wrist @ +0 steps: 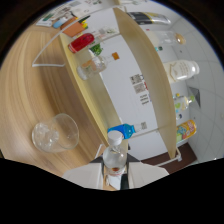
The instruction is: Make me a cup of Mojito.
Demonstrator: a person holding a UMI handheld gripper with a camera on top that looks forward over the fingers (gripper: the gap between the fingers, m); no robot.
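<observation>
My gripper (115, 169) is shut on a small clear bottle with a white cap (115, 150), which sticks out ahead between the two pale fingers (86, 176). A clear glass with ice cubes (54, 133) stands on the wooden table (30, 95), off to one side of the held bottle and a little beyond the fingertips. The whole view is tilted. Just past the held bottle, a bottle with a blue cap (123, 131) sits on the lower board of a wooden shelf (90, 90).
Further along that lower board stand a red bottle (81, 42), a clear bottle (92, 66), something green (96, 49) and an orange item (75, 28). The upper board (150, 65) carries several more bottles, among them a clear one (183, 69) and an orange-labelled one (186, 130).
</observation>
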